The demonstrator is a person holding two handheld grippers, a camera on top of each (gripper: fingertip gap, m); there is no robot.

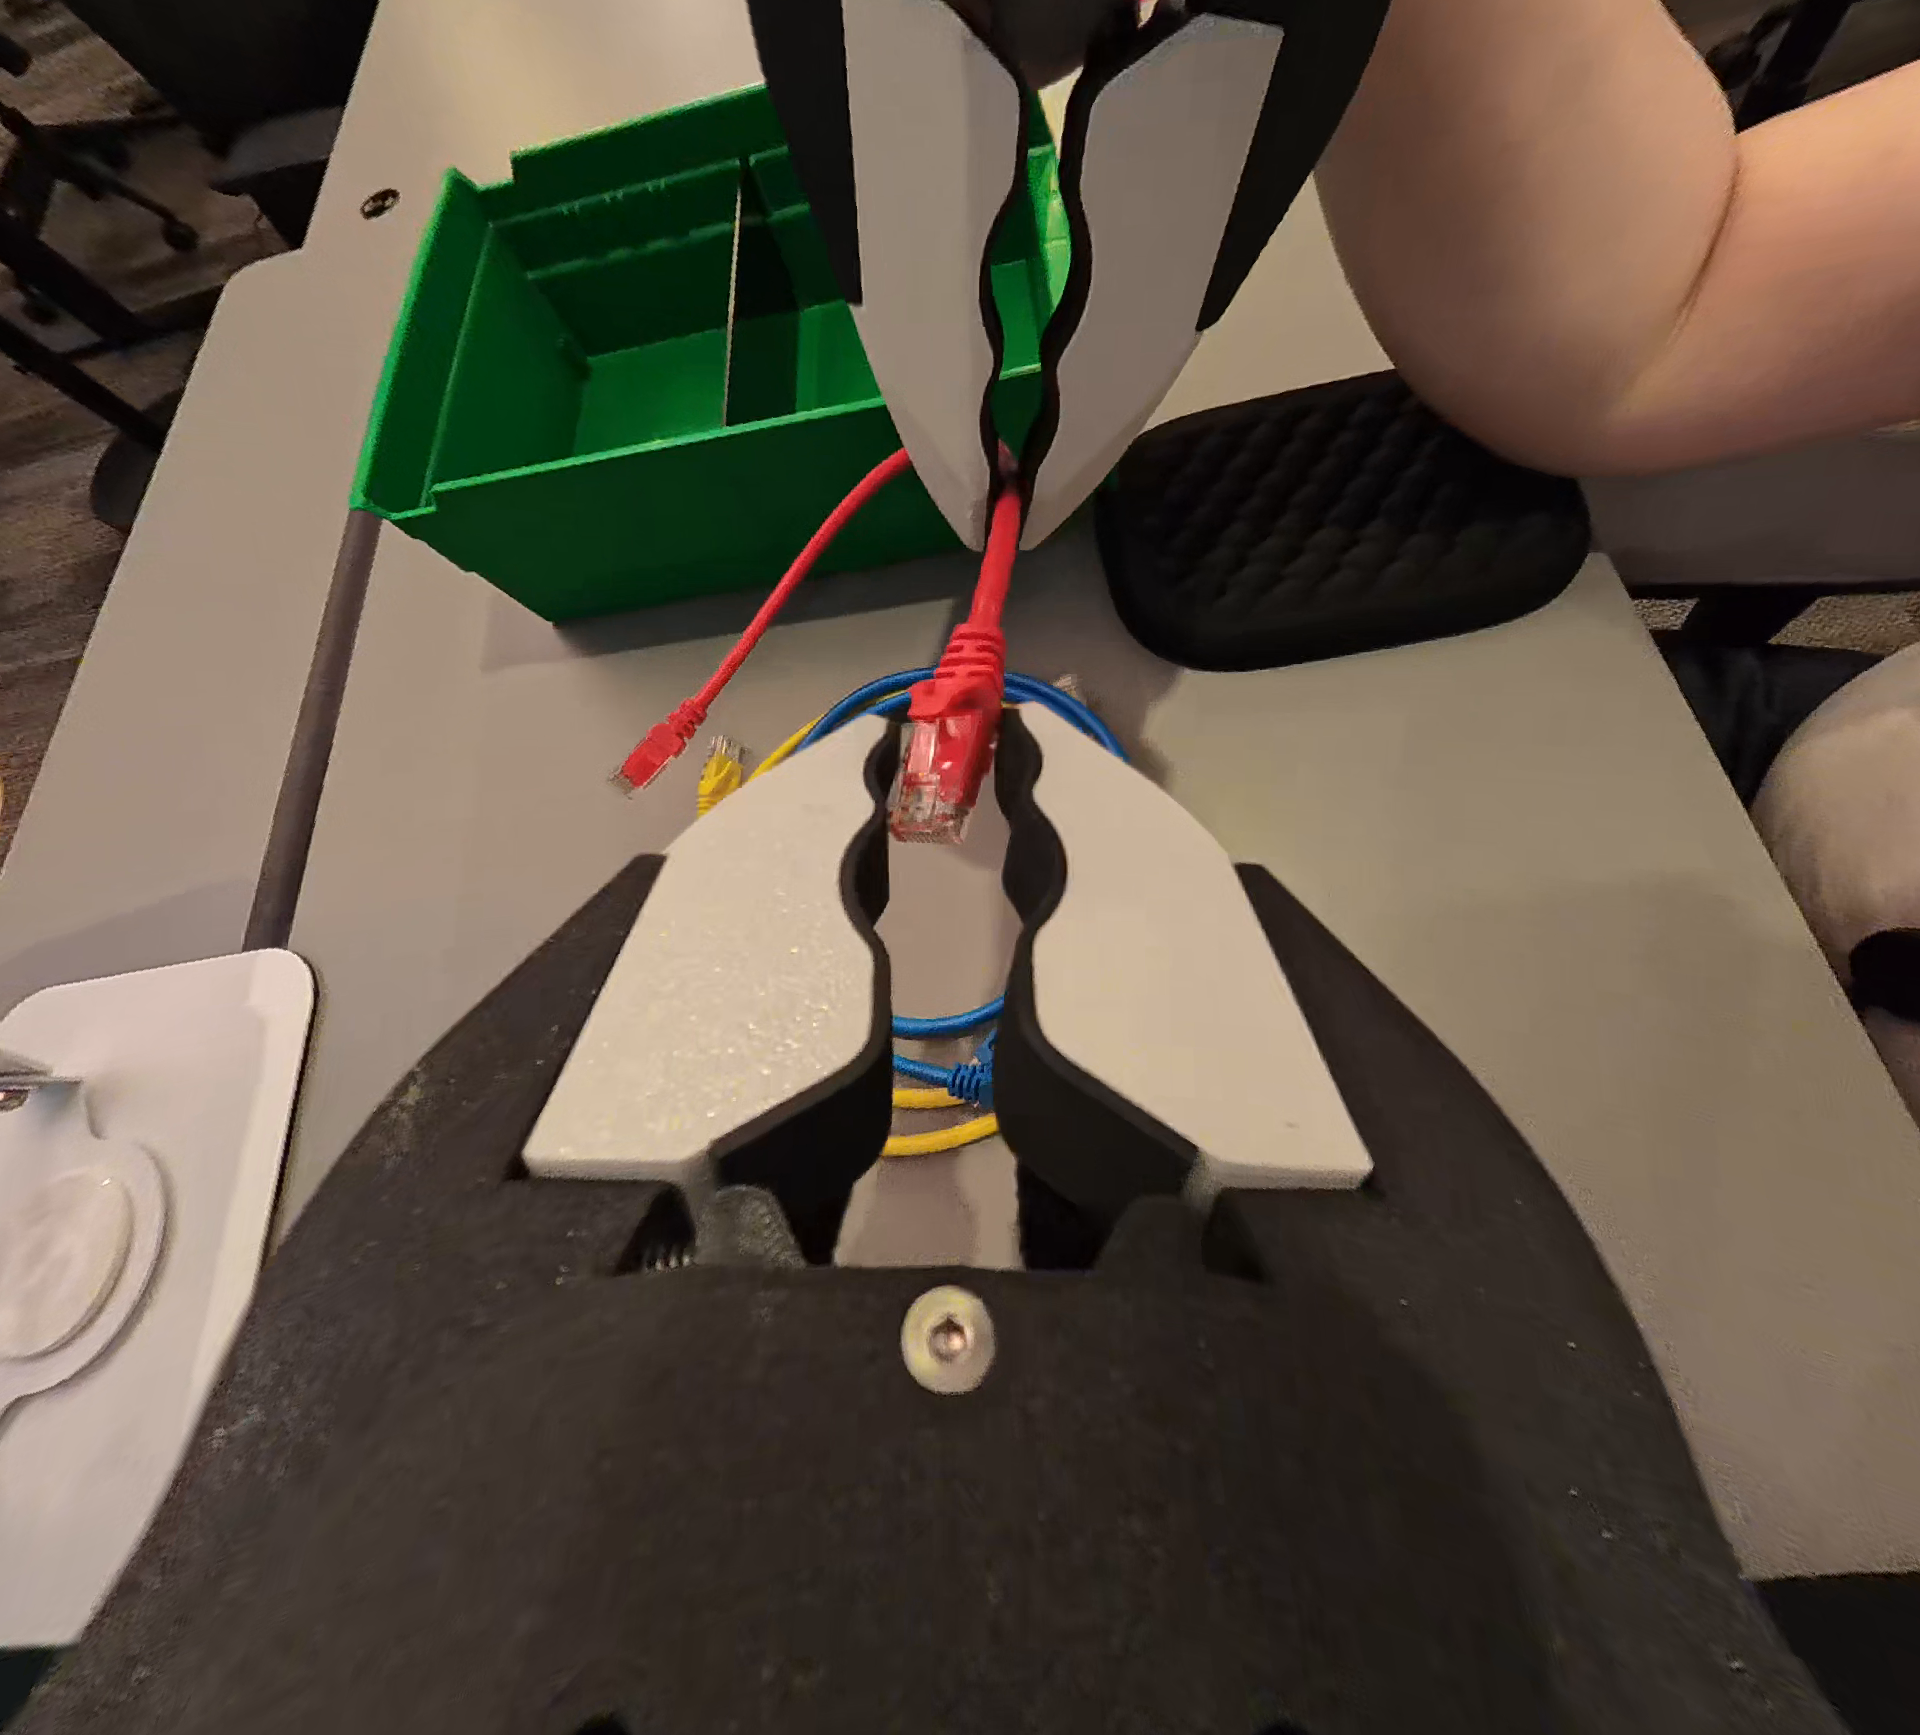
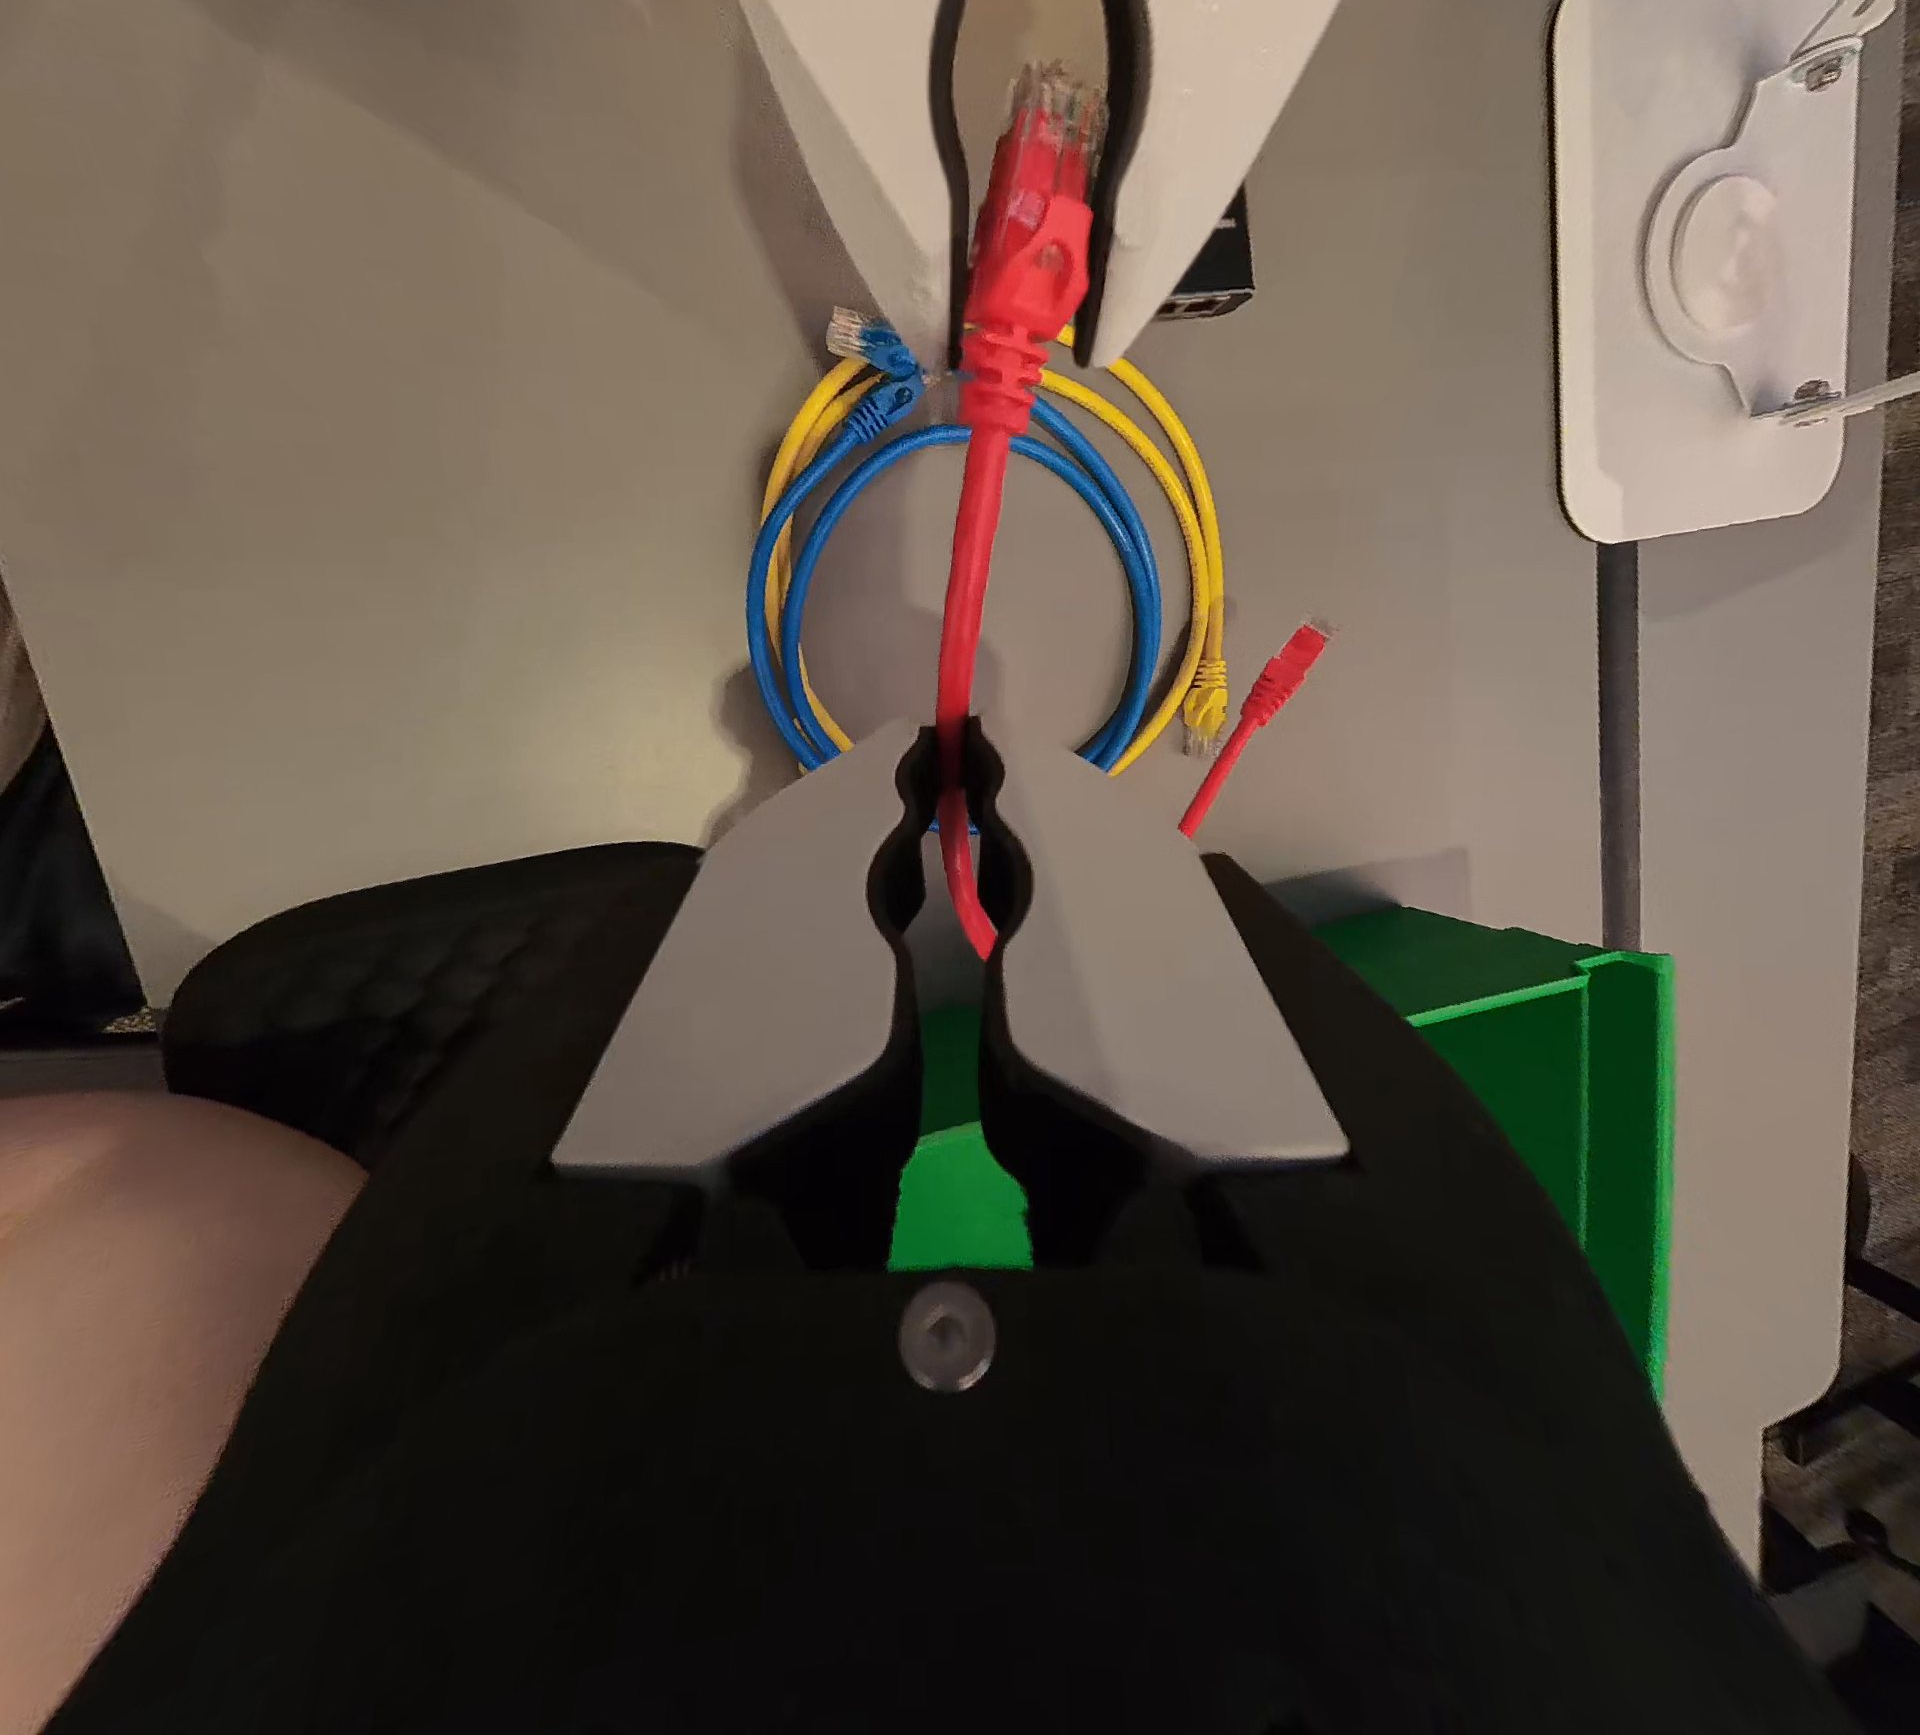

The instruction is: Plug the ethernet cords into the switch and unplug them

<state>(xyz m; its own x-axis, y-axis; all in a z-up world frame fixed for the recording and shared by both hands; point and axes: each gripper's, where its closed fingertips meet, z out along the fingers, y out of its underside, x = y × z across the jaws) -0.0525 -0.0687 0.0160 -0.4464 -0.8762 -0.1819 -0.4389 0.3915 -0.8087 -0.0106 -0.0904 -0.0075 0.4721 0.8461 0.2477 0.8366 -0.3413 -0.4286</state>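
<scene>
A red ethernet cord runs between my two grippers above the grey table (image 1: 1351, 854). My left gripper (image 1: 945, 729) is shut on the cord's red plug (image 1: 940, 771), whose clear tip points back toward the camera. The right wrist view shows the same plug (image 2: 1039, 210) between the left gripper's fingers (image 2: 1023, 345). My right gripper (image 2: 945, 735) is shut on the red cord (image 2: 971, 563) a short way behind the plug; it also shows in the left wrist view (image 1: 1003, 532). The cord's other red plug (image 2: 1288, 657) lies loose on the table. The black switch (image 2: 1216, 272) is mostly hidden behind a left finger.
Coiled blue (image 2: 1138, 542) and yellow (image 2: 1200, 501) cords lie on the table under the grippers. A green bin (image 1: 644, 490) and a black padded rest (image 1: 1340, 522) sit behind. A white plate (image 2: 1704, 251) lies at the table's edge. A person's arm (image 1: 1558, 179) is at the upper right. About 6 centimetres separates my left fingertips from my right.
</scene>
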